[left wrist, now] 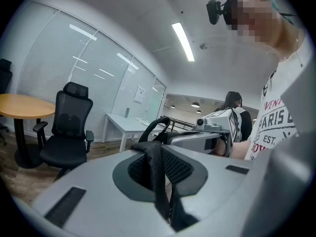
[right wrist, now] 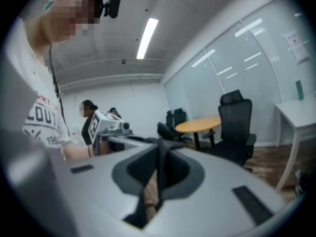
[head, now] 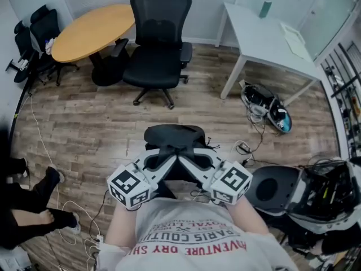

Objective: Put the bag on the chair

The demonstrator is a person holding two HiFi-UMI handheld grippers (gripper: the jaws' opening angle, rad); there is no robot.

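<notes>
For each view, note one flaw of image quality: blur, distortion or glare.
Head view: fairly sharp, evenly lit, floor bowed at the edges. Left gripper view: fisheye, dark corners, ceiling light blown out. Right gripper view: strap between the jaws blurred, chair soft.

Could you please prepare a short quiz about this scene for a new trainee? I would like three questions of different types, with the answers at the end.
1. True or false: the left gripper and the right gripper are each shut on a strap of the black bag.
2. Which thing stands beside the black office chair, on its left in the head view? A. a round wooden table B. a sofa C. a fridge
3. Short answer: does the bag already lie on the chair?
Key: 1 true; 2 A; 3 no, the grippers hold it in front of the person, away from the chair.
</notes>
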